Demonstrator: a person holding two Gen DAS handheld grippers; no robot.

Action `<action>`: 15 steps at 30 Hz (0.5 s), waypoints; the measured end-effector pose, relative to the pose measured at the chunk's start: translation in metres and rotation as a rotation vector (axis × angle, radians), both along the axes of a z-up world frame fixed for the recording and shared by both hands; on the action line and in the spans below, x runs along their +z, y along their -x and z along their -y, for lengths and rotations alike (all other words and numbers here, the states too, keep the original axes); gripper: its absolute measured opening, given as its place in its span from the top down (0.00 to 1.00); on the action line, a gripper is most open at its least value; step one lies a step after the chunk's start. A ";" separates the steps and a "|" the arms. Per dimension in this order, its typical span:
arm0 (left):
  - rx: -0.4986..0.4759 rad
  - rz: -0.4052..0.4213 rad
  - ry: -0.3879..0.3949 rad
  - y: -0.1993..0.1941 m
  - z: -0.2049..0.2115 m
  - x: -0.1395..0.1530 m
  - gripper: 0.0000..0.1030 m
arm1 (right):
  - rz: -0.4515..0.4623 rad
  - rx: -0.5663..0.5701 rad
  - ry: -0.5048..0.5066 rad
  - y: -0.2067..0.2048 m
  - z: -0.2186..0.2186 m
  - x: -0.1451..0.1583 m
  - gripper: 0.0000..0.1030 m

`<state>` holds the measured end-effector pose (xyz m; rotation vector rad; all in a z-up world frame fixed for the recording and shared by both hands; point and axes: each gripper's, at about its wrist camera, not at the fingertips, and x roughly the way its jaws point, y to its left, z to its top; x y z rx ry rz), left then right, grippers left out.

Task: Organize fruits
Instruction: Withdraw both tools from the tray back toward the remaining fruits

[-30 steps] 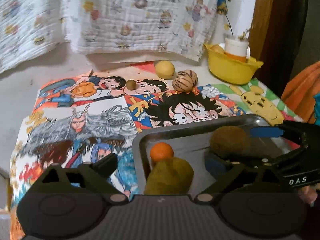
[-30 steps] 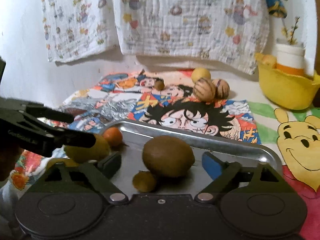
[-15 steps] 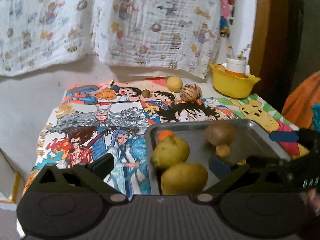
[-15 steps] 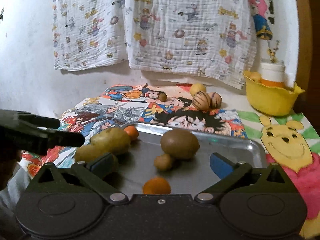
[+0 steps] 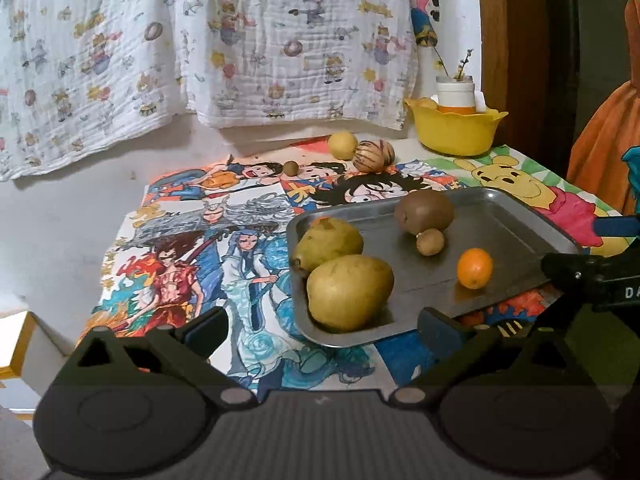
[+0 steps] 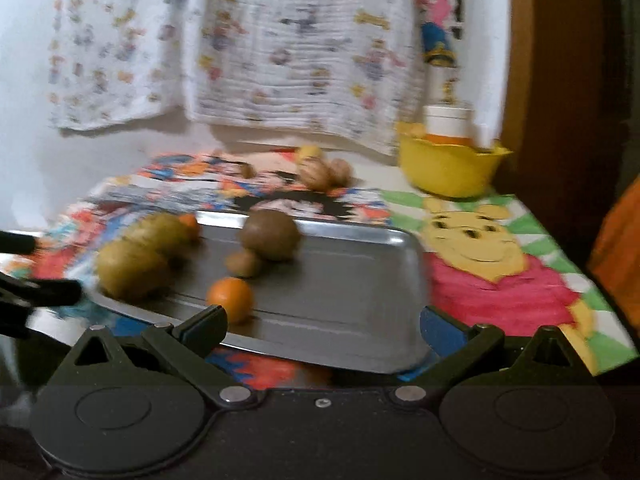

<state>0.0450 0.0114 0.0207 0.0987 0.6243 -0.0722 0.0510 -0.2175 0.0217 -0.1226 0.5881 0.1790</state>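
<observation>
Cartoon-print tablecloth (image 5: 192, 240) under fruit tray (image 5: 516, 216), both grippers tilted downward, fingers (image 5: 208, 326) spread wide, empty.

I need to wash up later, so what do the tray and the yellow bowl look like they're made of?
The tray: likely metal, perhaps steel or aluminium; grey, dull sheen, thin rolled rim. The yellow bowl: probably plastic; uniform opaque colour, smooth wavy moulded rim.
</observation>
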 end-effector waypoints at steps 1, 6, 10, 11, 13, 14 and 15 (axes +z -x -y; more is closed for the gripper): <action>0.003 0.006 -0.006 0.002 0.001 0.001 0.01 | 0.013 -0.019 0.009 0.002 0.003 -0.001 0.01; 0.024 0.029 -0.048 0.009 0.005 0.001 0.00 | 0.057 -0.066 -0.012 0.007 0.018 -0.001 0.01; 0.035 0.026 -0.075 0.009 0.006 -0.003 0.00 | 0.077 -0.076 -0.036 0.006 0.022 -0.003 0.01; 0.039 0.022 -0.077 0.008 0.005 -0.004 0.00 | 0.079 -0.078 -0.044 0.005 0.022 -0.003 0.01; 0.046 0.013 -0.072 0.006 0.002 -0.006 0.00 | 0.080 -0.073 -0.061 0.003 0.022 -0.004 0.01; 0.051 0.009 -0.066 0.005 0.000 -0.006 0.00 | 0.081 -0.073 -0.068 0.002 0.021 -0.004 0.01; 0.055 0.005 -0.061 0.004 -0.002 -0.007 0.00 | 0.082 -0.073 -0.077 0.001 0.022 -0.004 0.01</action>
